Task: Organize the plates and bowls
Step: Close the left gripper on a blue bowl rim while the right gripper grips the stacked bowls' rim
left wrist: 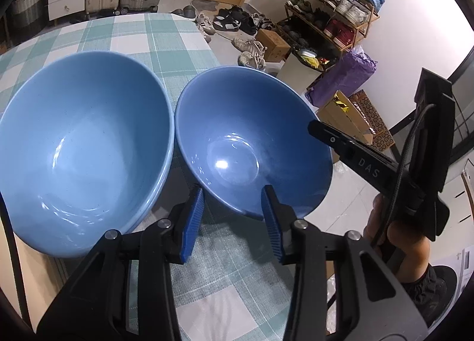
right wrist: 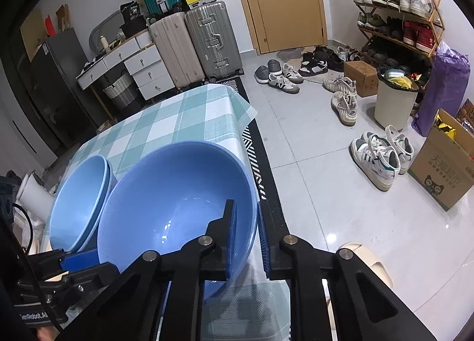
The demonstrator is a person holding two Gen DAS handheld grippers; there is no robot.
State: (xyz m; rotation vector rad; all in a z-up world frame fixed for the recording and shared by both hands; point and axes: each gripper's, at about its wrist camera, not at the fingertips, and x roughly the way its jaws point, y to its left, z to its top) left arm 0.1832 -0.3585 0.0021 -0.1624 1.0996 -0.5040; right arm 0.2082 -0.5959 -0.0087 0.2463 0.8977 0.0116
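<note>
Green-and-white checked cloth over the counter (left wrist: 142,41), with suitcases (right wrist: 195,41), a wooden door (right wrist: 281,3) and a shoe rack (right wrist: 397,9) behind. Two blue bowls sit side by side: a light blue stack (left wrist: 80,148) and a darker bowl (left wrist: 248,139). The right gripper (right wrist: 246,234) jaws pinch the darker bowl's rim, one finger inside, one outside. The left gripper (left wrist: 232,219) jaws are spread wide at its near rim, gripping nothing.
</note>
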